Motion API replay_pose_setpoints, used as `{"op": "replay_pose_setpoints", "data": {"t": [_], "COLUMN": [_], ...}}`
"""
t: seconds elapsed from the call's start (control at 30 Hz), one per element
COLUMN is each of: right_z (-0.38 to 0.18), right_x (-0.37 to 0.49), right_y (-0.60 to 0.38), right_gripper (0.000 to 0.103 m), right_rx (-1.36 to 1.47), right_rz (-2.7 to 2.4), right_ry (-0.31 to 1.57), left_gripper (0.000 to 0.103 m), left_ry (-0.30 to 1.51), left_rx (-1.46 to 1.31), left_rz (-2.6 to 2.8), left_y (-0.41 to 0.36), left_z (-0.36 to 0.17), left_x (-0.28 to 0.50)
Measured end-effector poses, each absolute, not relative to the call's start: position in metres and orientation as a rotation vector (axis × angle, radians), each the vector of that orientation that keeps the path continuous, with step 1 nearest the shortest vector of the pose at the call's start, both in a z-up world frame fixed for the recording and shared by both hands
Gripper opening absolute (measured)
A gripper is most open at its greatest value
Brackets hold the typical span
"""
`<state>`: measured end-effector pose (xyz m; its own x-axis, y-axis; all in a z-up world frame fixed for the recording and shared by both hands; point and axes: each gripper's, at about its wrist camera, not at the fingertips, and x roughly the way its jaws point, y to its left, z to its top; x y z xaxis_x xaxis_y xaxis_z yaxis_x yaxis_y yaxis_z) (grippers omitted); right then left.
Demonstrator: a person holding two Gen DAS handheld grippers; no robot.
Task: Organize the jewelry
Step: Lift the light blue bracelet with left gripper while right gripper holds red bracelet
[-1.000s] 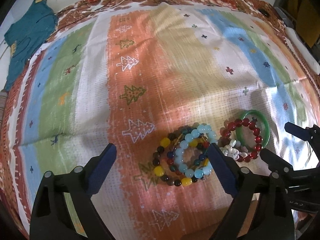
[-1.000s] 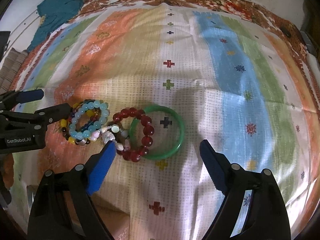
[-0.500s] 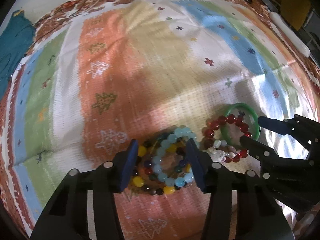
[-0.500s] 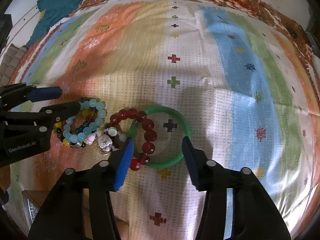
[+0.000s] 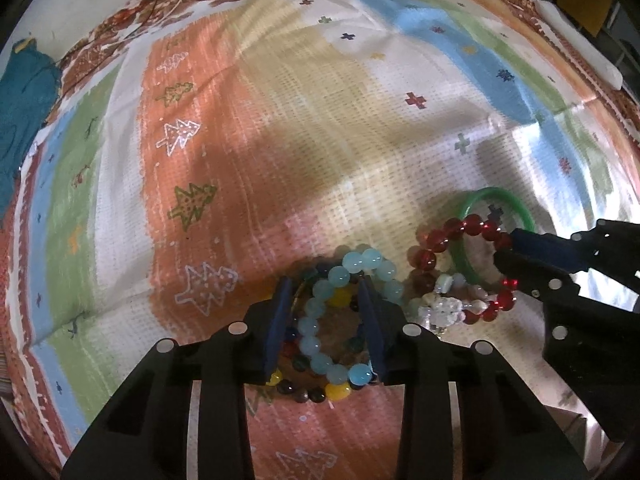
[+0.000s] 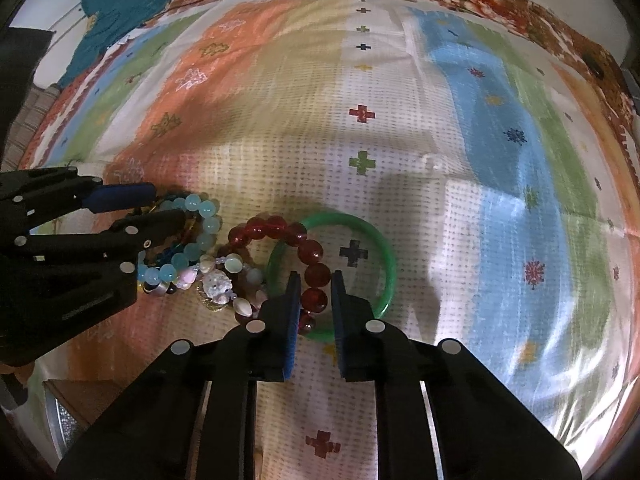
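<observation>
A pile of bracelets lies on the striped cloth. My left gripper (image 5: 324, 292) has its fingers close on either side of the light-blue bead bracelet (image 5: 320, 320), over a multicolour bead bracelet (image 5: 312, 394). My right gripper (image 6: 314, 284) is nearly shut around the red bead bracelet (image 6: 312, 252), which overlaps the green bangle (image 6: 384, 256). A white shell-and-pearl bracelet (image 6: 218, 284) lies between the two piles. The red bracelet (image 5: 428, 258) and the bangle (image 5: 504, 196) also show in the left wrist view, with the right gripper (image 5: 504, 246) on them.
The striped patterned cloth (image 6: 360, 140) covers the whole surface. A teal garment (image 6: 120, 12) lies at the far left edge. A brown box corner (image 6: 80, 400) shows at the near left. A white object (image 5: 580, 48) lies at the far right edge.
Both grippers have gone down onto the bracelets and closed a lot: the left around the light-blue beads, the right around the red beads.
</observation>
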<state>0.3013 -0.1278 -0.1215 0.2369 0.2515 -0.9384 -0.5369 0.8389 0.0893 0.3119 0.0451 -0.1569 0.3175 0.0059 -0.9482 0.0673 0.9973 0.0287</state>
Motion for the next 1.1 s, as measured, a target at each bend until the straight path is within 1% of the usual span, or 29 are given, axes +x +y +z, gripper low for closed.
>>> {"op": "replay_pose_setpoints", "data": {"t": [0.03, 0.33, 0.43, 0.6, 0.63, 0.73, 0.9, 1.1], "right_z": [-0.122, -0.124, -0.125, -0.124, -0.125, -0.125, -0.125, -0.124], "right_x": [0.302, 0.305, 0.305, 0.305, 0.305, 0.306, 0.305, 0.306], "right_y": [-0.128, -0.13, -0.13, -0.13, -0.13, -0.13, -0.131, -0.131], "right_gripper": [0.016, 0.016, 0.016, 0.016, 0.016, 0.016, 0.016, 0.016], "right_rx": [-0.274, -0.267, -0.264, -0.265, -0.267, -0.274, -0.274, -0.277], "right_rz": [0.55, 0.548, 0.549, 0.548, 0.548, 0.55, 0.547, 0.549], "right_ry": [1.219, 1.225, 1.228, 1.228, 1.227, 1.226, 1.228, 1.229], "left_gripper": [0.029, 0.026, 0.022, 0.022, 0.025, 0.026, 0.02, 0.018], "left_ry": [1.247, 1.24, 1.235, 1.239, 1.238, 1.238, 1.236, 1.227], "left_rx": [0.068, 0.11, 0.134, 0.13, 0.132, 0.135, 0.175, 0.215], "left_rz": [-0.035, -0.032, -0.036, -0.015, -0.01, -0.012, -0.013, -0.012], "left_y": [0.046, 0.041, 0.038, 0.039, 0.039, 0.04, 0.037, 0.034], "left_z": [-0.158, -0.162, -0.163, -0.162, -0.161, -0.159, -0.159, -0.16], "left_x": [0.312, 0.311, 0.31, 0.311, 0.31, 0.309, 0.308, 0.306]}}
